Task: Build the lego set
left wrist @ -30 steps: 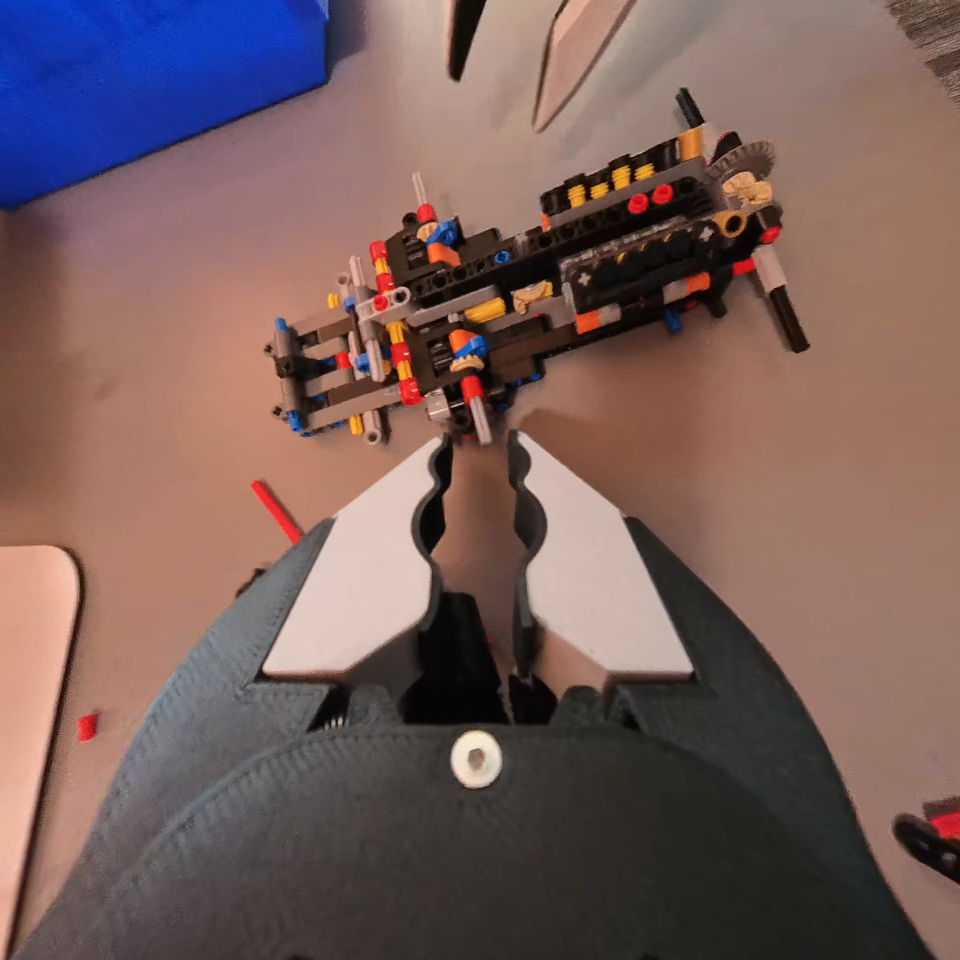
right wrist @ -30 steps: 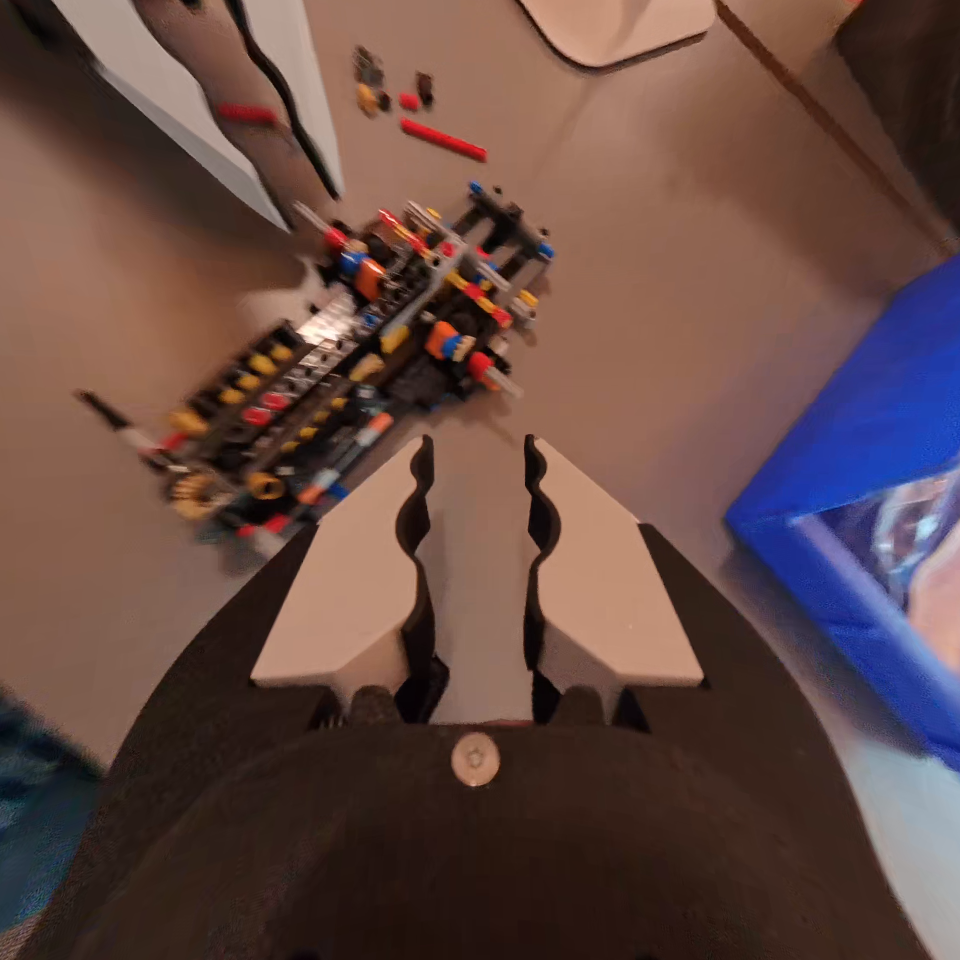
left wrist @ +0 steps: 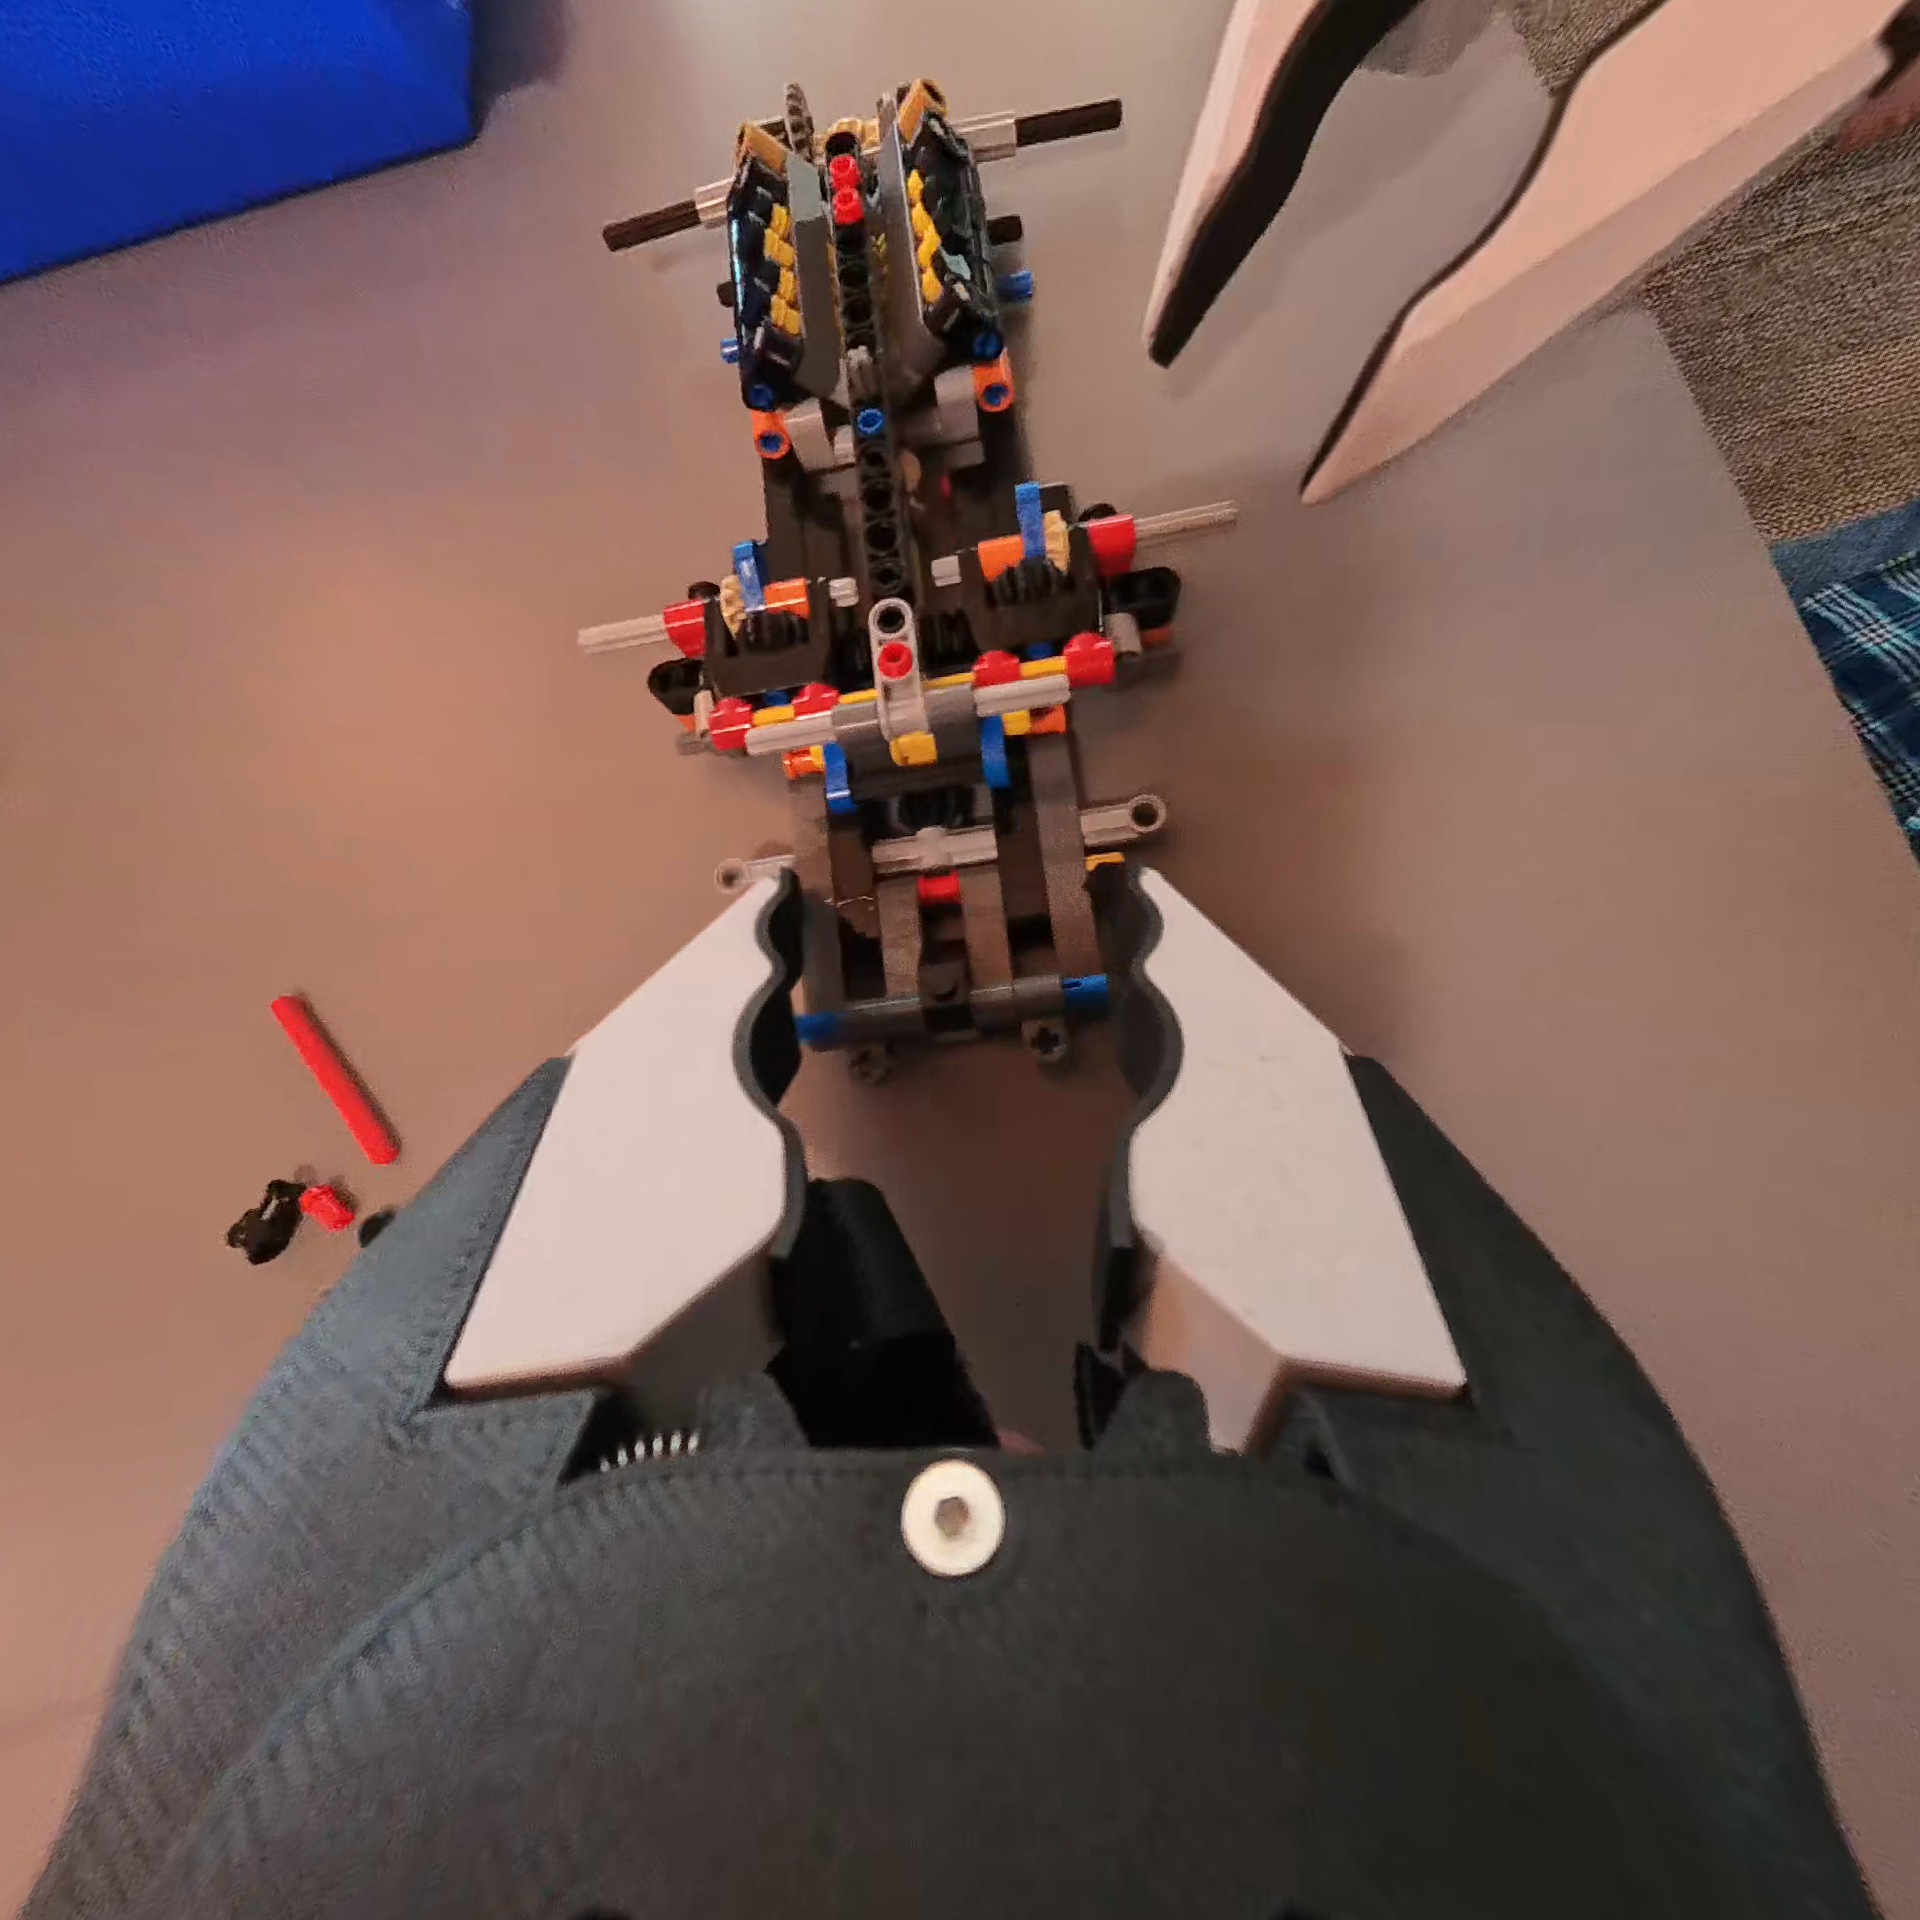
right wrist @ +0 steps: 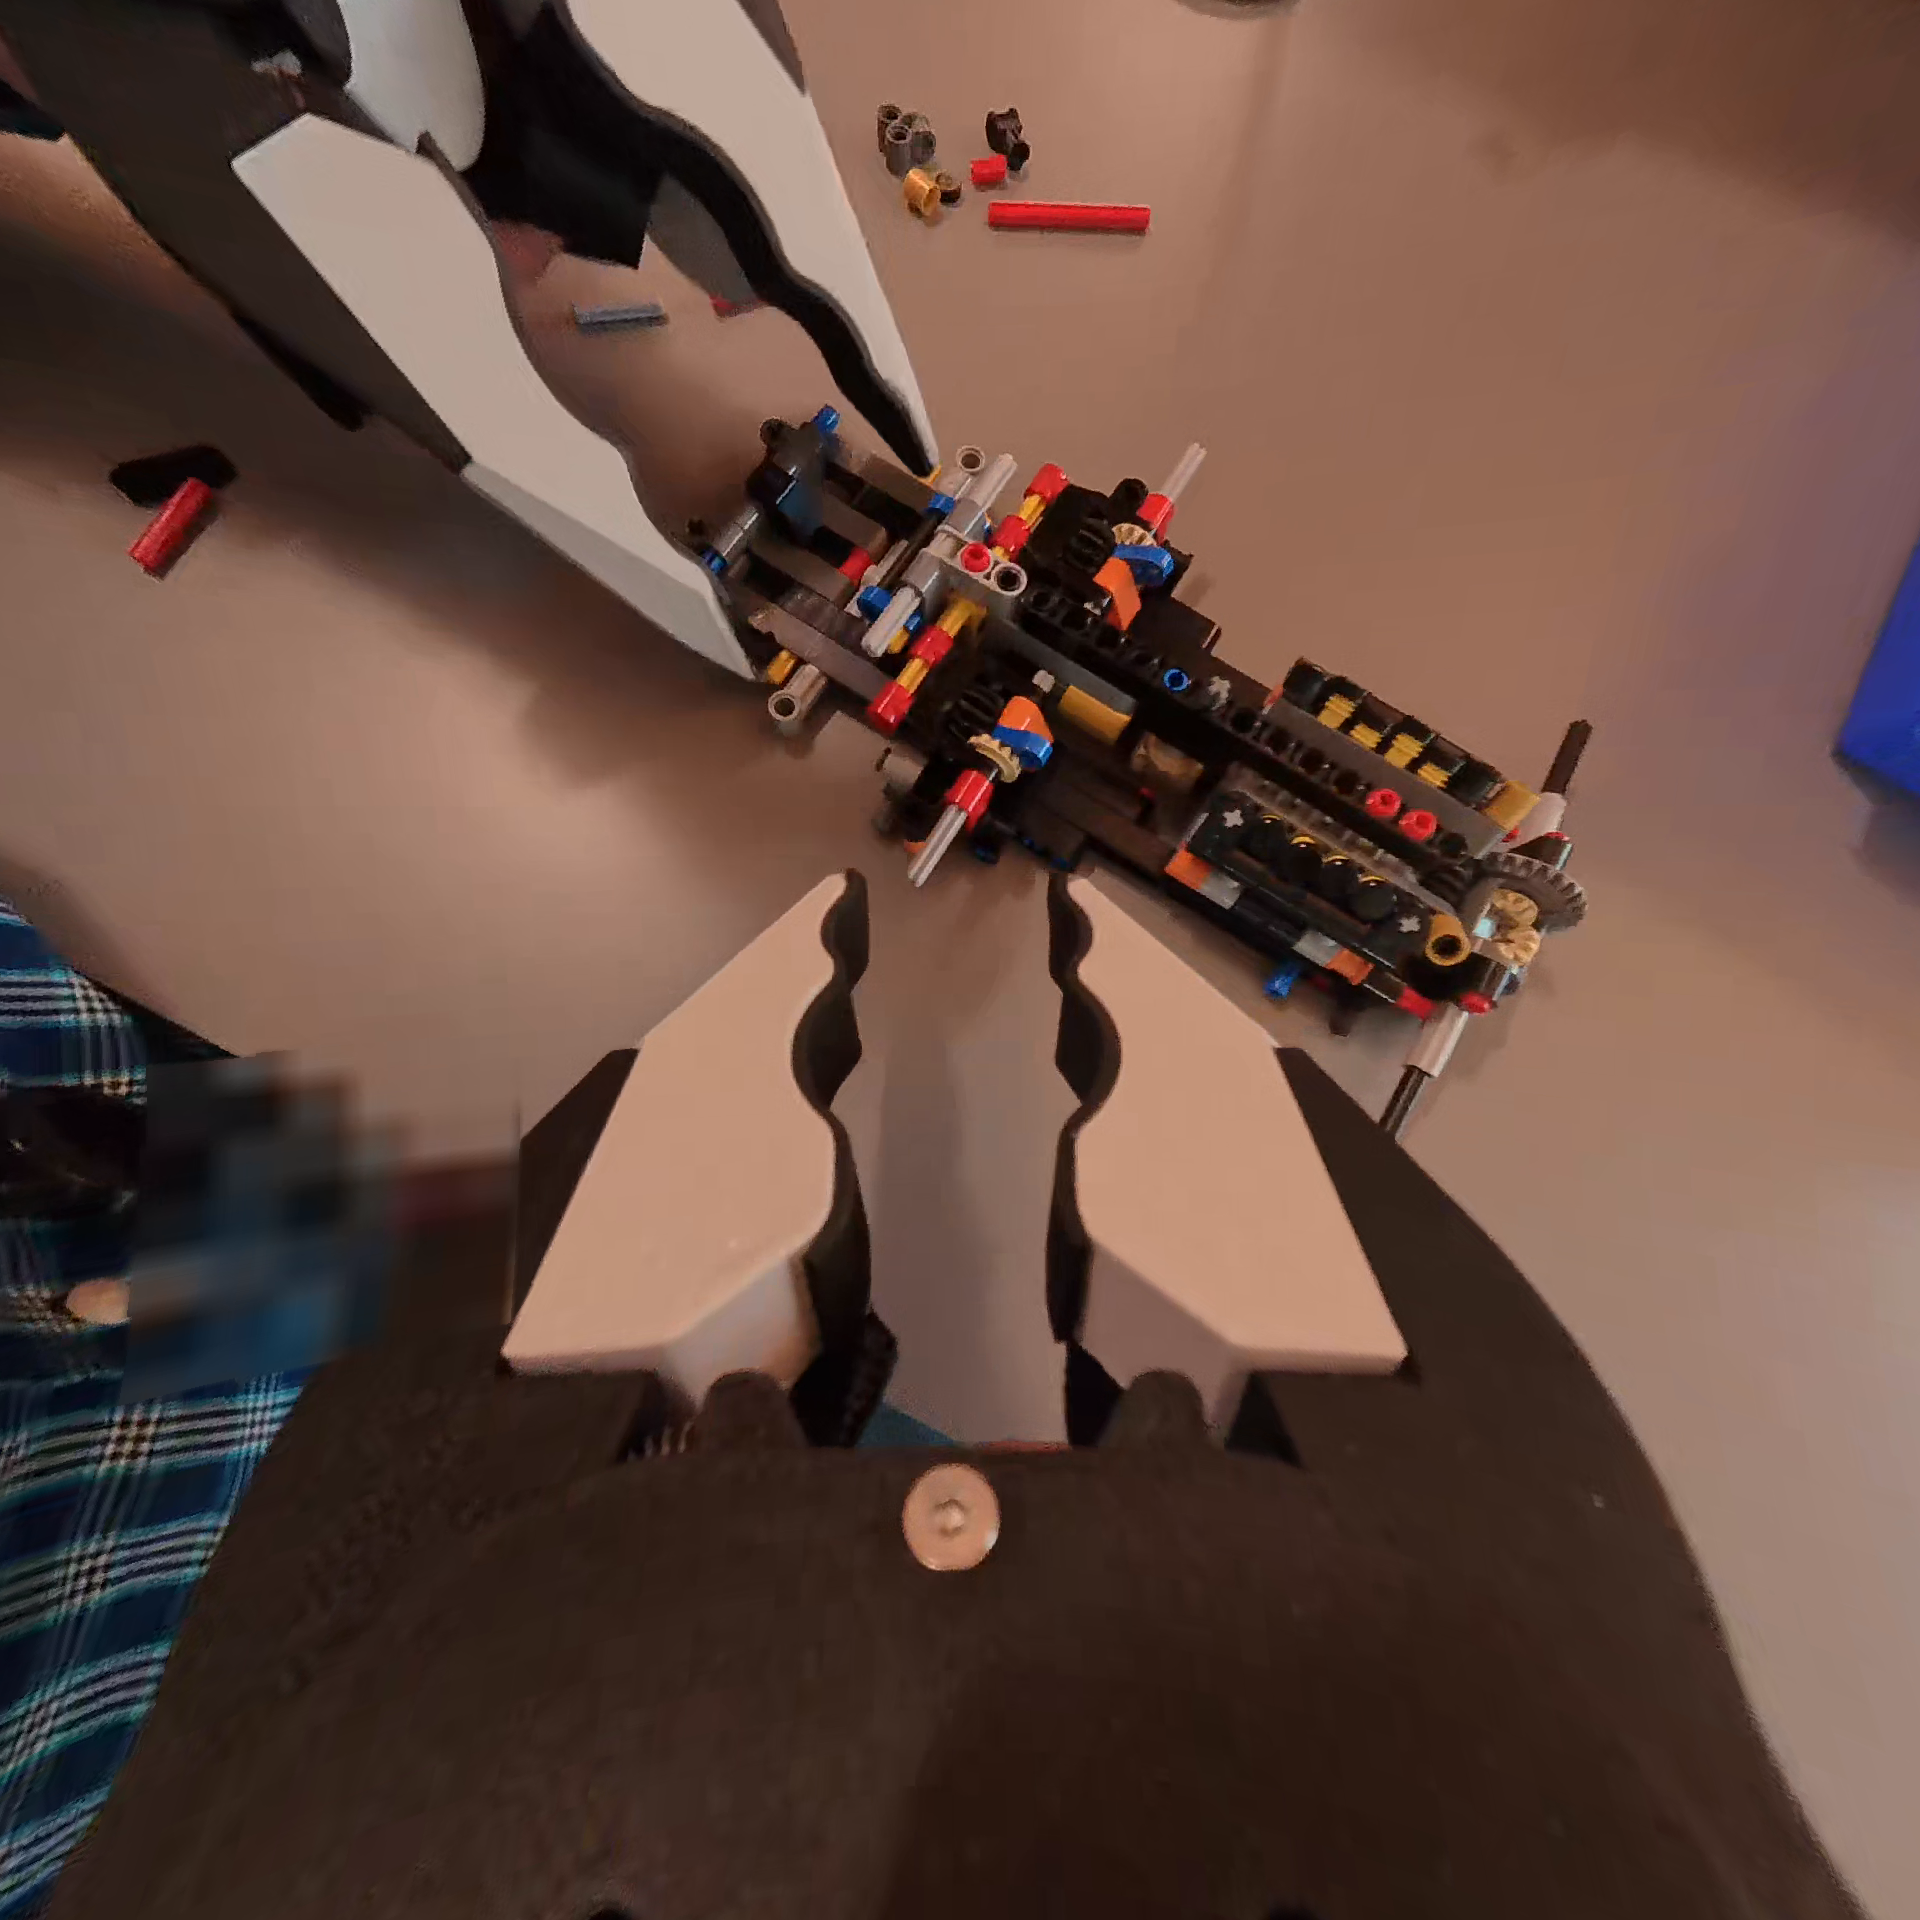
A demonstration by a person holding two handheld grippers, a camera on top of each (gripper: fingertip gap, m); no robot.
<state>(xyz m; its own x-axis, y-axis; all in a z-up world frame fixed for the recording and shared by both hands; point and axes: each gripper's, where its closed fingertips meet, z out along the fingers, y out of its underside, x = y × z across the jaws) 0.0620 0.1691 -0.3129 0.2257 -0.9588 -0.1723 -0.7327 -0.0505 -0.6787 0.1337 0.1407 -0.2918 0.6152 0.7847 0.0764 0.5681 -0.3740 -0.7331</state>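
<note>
Jaws of the left gripper [left wrist: 961, 899] stand wide apart, straddling the near grey end of the lego build [left wrist: 899, 582] — whether they touch it I cannot tell. It lies on the counter [left wrist: 312, 675], stretching away. Jaws of the right gripper [right wrist: 951, 894] are apart and empty, just short of its side. Farther left lie a red axle [left wrist: 332, 1078] and small loose pieces [left wrist: 286, 1216] — beyond, a blue box [left wrist: 208, 114].
</note>
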